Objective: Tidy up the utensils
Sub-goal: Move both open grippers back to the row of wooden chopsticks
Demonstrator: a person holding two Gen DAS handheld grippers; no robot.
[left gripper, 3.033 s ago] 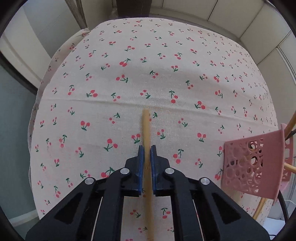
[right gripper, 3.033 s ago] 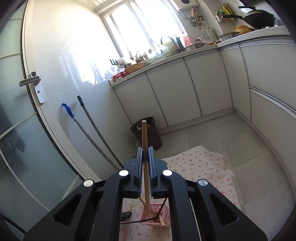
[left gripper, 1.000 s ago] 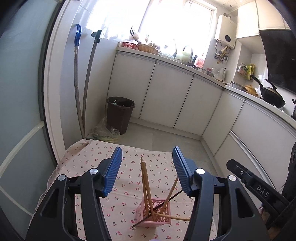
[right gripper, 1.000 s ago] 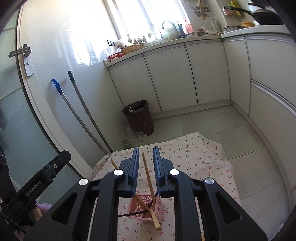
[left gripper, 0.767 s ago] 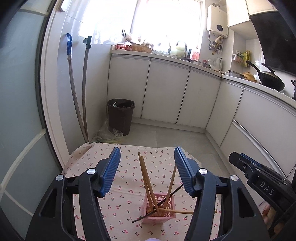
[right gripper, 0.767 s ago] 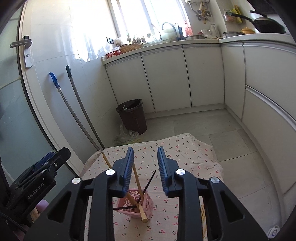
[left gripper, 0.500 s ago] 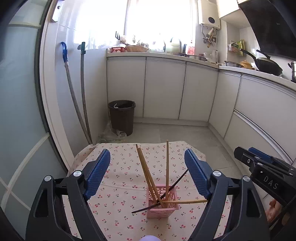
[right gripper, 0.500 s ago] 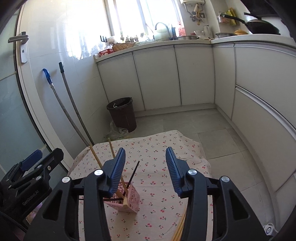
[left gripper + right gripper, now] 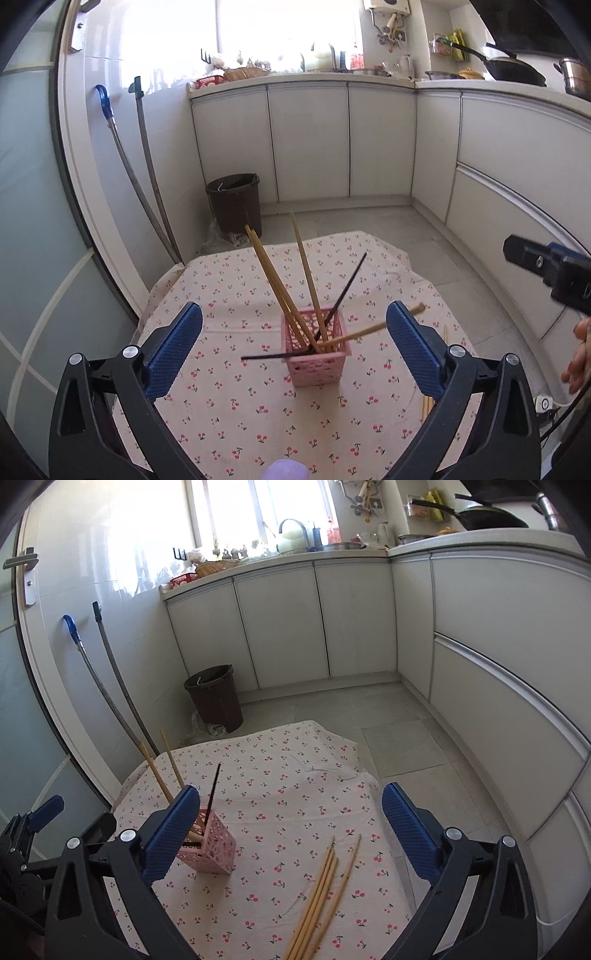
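Observation:
A pink perforated basket (image 9: 318,350) stands on the cherry-print cloth (image 9: 236,410) and holds several wooden chopsticks (image 9: 275,284) and black ones, all leaning. My left gripper (image 9: 294,345) is wide open and empty, raised above the table with the basket between its fingers in view. The basket also shows in the right wrist view (image 9: 214,843), partly behind the left finger. My right gripper (image 9: 290,830) is wide open and empty. Several loose wooden chopsticks (image 9: 323,893) lie on the cloth (image 9: 280,782) near its front right.
A brown bin (image 9: 214,698) and two mop handles (image 9: 110,686) stand past the table's far edge. White cabinets (image 9: 354,620) line the back and right. The other gripper shows at the right edge of the left view (image 9: 550,267).
Both grippers have let go of their chopsticks into the basket, opened wide and drawn back and up from the table. In the last half second both jaws opened further.

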